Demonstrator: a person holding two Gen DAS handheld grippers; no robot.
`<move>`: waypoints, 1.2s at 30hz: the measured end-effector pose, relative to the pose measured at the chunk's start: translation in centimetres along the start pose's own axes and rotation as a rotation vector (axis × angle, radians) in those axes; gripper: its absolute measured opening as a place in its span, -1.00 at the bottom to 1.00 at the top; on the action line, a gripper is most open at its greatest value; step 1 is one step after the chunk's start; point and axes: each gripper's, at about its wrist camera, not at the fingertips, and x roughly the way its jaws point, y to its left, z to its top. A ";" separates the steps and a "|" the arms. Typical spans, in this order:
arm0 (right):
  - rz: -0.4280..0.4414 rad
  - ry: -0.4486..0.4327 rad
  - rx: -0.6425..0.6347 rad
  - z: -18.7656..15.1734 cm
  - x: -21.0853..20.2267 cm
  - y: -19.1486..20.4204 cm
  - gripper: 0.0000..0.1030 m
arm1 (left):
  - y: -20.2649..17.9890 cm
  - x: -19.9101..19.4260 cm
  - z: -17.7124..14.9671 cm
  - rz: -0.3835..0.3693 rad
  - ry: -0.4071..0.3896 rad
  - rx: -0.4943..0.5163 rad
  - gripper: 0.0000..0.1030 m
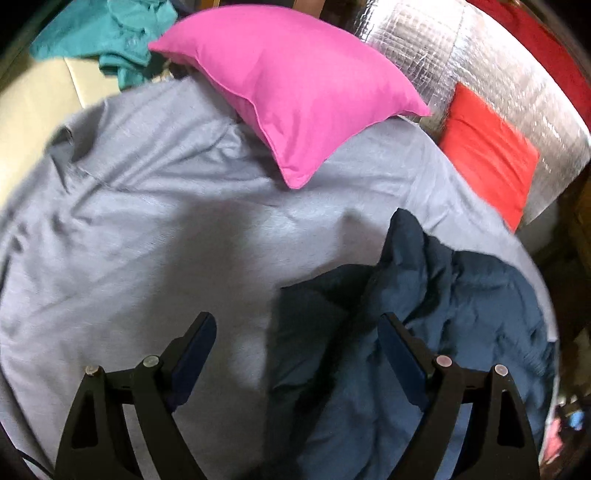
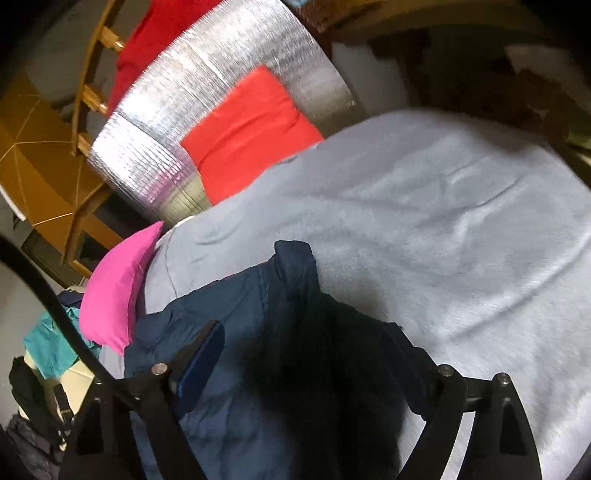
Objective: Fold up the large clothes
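A dark navy garment lies crumpled on a grey bedsheet, toward its right side. My left gripper hovers above the garment's left edge, jaws wide apart and nothing pressed between them. In the right wrist view the same garment is bunched in front of the camera on the sheet. My right gripper stands wide over it. Its left finger shows clear of the cloth. The right fingertip is lost in the dark folds.
A pink pillow rests at the far side of the sheet, with a red cushion and a silver foil mat beside it. A teal garment lies at the far left. Wooden furniture stands past the bed.
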 end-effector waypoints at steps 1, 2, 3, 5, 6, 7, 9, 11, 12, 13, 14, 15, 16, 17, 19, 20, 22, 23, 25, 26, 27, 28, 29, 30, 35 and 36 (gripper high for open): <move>-0.001 0.021 0.003 0.5 1.4 0.1 0.72 | -0.2 0.4 0.1 -0.012 0.009 -0.005 0.73; -0.006 0.034 0.004 0.5 1.8 0.2 0.72 | -0.4 0.7 0.1 -0.023 0.016 -0.005 0.73; -0.015 0.048 0.003 0.7 2.5 0.3 0.72 | -0.8 1.1 0.1 -0.034 0.026 0.002 0.73; -0.041 0.077 -0.004 1.1 4.2 0.4 0.72 | -1.9 2.2 -0.2 -0.027 0.061 0.038 0.73; -0.052 0.087 -0.007 1.1 4.9 0.3 0.72 | -2.4 2.8 -0.5 -0.005 0.086 0.059 0.73; -0.070 0.108 -0.006 1.4 6.1 0.1 0.71 | -2.7 3.7 -0.7 0.027 0.118 0.076 0.73; -0.082 0.143 0.008 1.2 7.5 -0.6 0.69 | -2.5 4.5 -1.0 0.025 0.140 0.061 0.74; -0.063 0.197 0.025 0.5 9.1 -1.5 0.61 | -2.2 4.6 -1.0 0.007 0.147 0.041 0.74; -0.066 0.184 0.008 0.2 9.3 -1.5 0.34 | -2.2 4.7 -1.0 0.000 0.145 0.043 0.73; -0.043 0.172 -0.022 0.2 9.0 -1.0 0.06 | -2.4 4.6 -1.0 -0.005 0.141 0.049 0.66; -0.007 0.184 -0.028 0.4 9.0 -0.7 -0.23 | -2.7 4.6 -1.0 -0.023 0.135 0.055 0.56; 0.007 0.172 -0.034 0.5 8.5 -0.2 -0.37 | -2.9 4.6 -0.9 -0.042 0.133 0.058 0.35; -0.001 0.157 -0.061 0.5 8.0 0.4 -0.44 | -3.2 4.4 -0.9 -0.050 0.127 0.063 0.26; -0.013 0.135 -0.103 0.5 7.4 1.3 -0.52 | -3.5 4.2 -0.9 -0.043 0.116 0.075 0.22; -0.008 0.081 -0.132 0.7 6.0 2.3 -0.59 | -3.7 3.9 -0.8 -0.042 0.099 0.085 0.05; -0.001 0.064 -0.134 0.7 5.5 2.5 -0.62 | -3.5 3.8 -0.7 -0.050 0.092 0.072 0.02; -0.001 0.014 -0.138 0.5 4.7 2.6 -0.62 | -2.8 3.6 -0.5 -0.074 0.087 0.040 -0.02; -0.011 0.007 -0.134 0.3 4.8 2.3 -0.62 | -2.5 3.7 -0.4 -0.080 0.084 0.027 -0.03; -0.056 0.036 -0.129 -0.2 6.3 1.7 -0.52 | -2.6 4.1 -0.5 -0.060 0.082 0.032 0.02; -0.082 0.073 -0.112 -0.6 7.3 1.2 -0.38 | -2.8 4.3 -0.6 -0.041 0.086 0.045 0.05; -0.092 0.091 -0.092 -0.9 7.5 0.9 -0.30 | -3.0 4.4 -0.8 -0.019 0.087 0.059 0.09; -0.090 0.085 -0.073 -0.9 6.8 0.8 -0.26 | -3.1 4.2 -0.9 -0.005 0.085 0.066 0.09; -0.087 0.078 -0.063 -0.7 6.0 0.8 -0.16 | -3.1 4.0 -1.0 0.000 0.088 0.065 0.09; -0.076 0.070 -0.054 -0.8 5.1 0.9 0.03 | -3.1 3.6 -0.9 0.003 0.094 0.059 0.09; 0.012 -0.013 -0.014 -1.0 -1.0 0.4 0.37 | -3.2 -0.8 -1.6 0.033 0.020 0.089 0.20; 0.014 -0.020 -0.014 -1.0 -1.9 0.1 0.37 | -3.3 -1.5 -1.8 0.032 0.007 0.104 0.36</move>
